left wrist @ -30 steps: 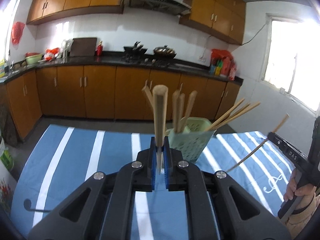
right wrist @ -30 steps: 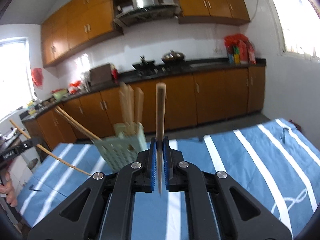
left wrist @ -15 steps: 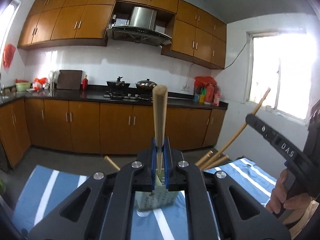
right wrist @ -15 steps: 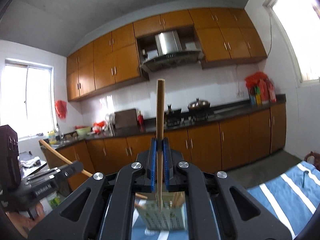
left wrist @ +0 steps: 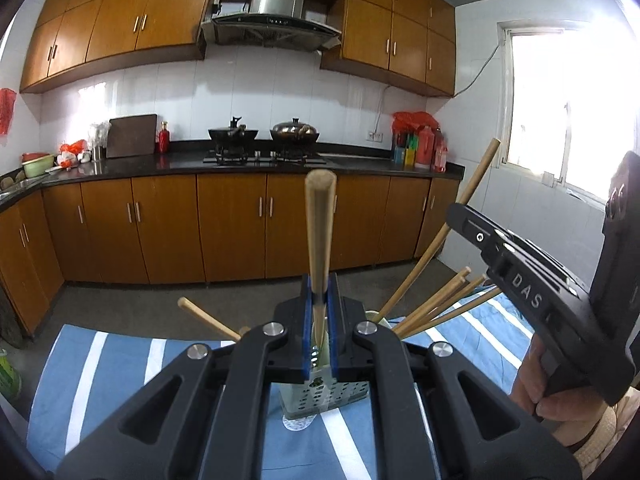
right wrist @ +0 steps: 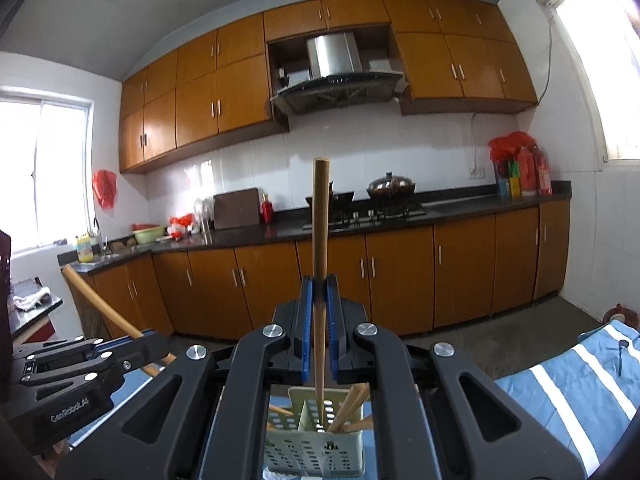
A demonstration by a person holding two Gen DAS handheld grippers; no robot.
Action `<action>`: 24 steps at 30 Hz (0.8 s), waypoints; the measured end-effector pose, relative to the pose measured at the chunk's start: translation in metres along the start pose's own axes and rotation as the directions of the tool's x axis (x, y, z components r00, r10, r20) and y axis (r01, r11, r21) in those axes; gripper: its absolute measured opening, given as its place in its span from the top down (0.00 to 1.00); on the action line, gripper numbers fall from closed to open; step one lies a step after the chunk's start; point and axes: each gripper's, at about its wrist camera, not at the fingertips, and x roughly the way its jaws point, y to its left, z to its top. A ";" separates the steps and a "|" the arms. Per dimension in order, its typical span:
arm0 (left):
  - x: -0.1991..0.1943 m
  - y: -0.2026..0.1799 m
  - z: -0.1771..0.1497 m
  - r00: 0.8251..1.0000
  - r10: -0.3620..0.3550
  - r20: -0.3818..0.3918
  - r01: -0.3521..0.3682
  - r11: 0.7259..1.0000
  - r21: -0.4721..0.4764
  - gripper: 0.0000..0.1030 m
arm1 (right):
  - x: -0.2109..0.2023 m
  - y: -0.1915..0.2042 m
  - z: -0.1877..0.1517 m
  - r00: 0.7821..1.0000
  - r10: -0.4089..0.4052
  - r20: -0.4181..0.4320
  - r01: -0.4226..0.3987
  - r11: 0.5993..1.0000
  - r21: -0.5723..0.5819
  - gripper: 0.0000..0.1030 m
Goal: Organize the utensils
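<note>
Chopsticks: one (left wrist: 320,240) clamped upright in left tongs (left wrist: 320,336), another (right wrist: 320,264) in right tongs (right wrist: 319,332), above holder (right wrist: 316,452).

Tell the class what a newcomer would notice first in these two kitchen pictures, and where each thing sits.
A wooden chopstick stands upright in the left gripper, jaws shut on it, dead centre of its view. The right gripper holds another chopstick the same way, its tip over a pale green holder with more sticks inside. Behind runs a wall of orange-brown cabinets.
</note>
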 end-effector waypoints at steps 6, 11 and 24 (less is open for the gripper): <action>0.006 0.005 -0.003 1.000 0.000 -0.008 0.000 1.000 -0.023 0.91 | 0.003 0.006 -0.003 0.998 0.026 -0.058 -0.027 1.000 -0.010 0.89; -0.010 0.007 -0.001 1.000 0.013 0.026 -0.013 0.999 -0.034 0.74 | -0.010 0.000 0.004 0.999 0.020 -0.047 -0.020 1.000 0.001 0.69; -0.124 -0.012 -0.051 0.966 0.175 0.188 -0.188 0.981 0.050 0.04 | -0.112 0.006 -0.009 0.997 -0.073 0.001 0.073 0.994 -0.085 0.03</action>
